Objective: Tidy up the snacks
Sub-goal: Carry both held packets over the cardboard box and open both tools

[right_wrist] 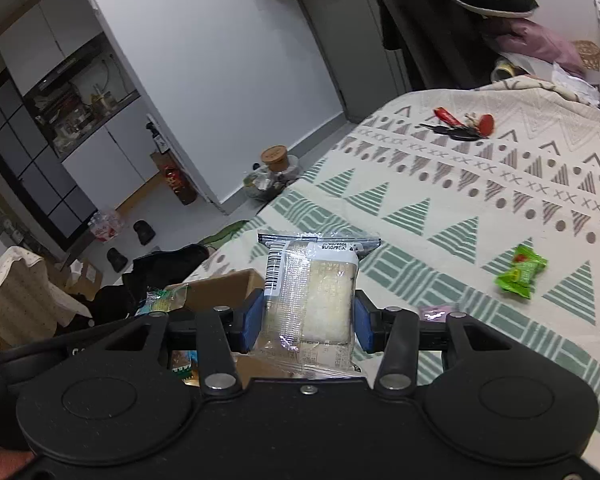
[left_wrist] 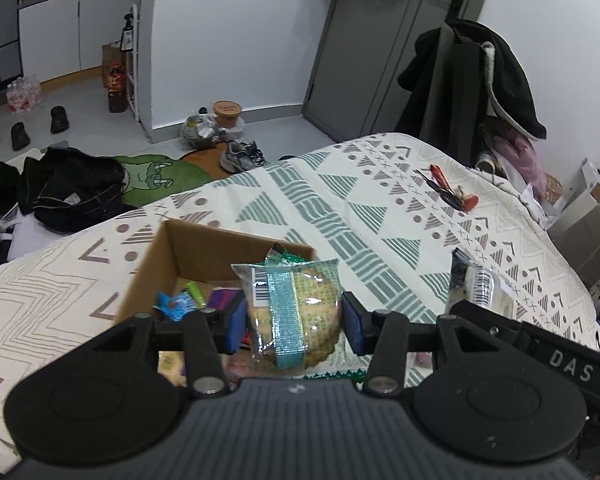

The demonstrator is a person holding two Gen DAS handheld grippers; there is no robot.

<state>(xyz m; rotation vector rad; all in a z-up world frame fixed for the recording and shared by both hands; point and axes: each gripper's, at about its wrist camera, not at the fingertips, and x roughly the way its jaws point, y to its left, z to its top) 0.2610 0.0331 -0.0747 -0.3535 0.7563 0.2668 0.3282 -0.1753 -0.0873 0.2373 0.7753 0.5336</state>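
My left gripper (left_wrist: pixel 294 320) is shut on a clear-wrapped round cookie pack (left_wrist: pixel 300 312) with a teal stripe, held over the open cardboard box (left_wrist: pixel 156 264) on the bed. The box holds several small snacks, among them a blue wrapper (left_wrist: pixel 174 304). My right gripper (right_wrist: pixel 306 318) is shut on a clear-wrapped pale cake bar (right_wrist: pixel 316 296), held just right of the box (right_wrist: pixel 220 286). The right gripper and its bar also show at the right of the left wrist view (left_wrist: pixel 472 284). A green candy pack (right_wrist: pixel 520 272) and a small pink pack (right_wrist: pixel 434 313) lie on the bedspread.
The bed has a patterned cream and teal spread (left_wrist: pixel 380 208). Keys with red tags (right_wrist: pixel 460 126) lie far back on it. Dark clothes (left_wrist: pixel 68 188), shoes and bags litter the floor left of the bed. A coat rack (left_wrist: pixel 472 80) stands behind the bed.
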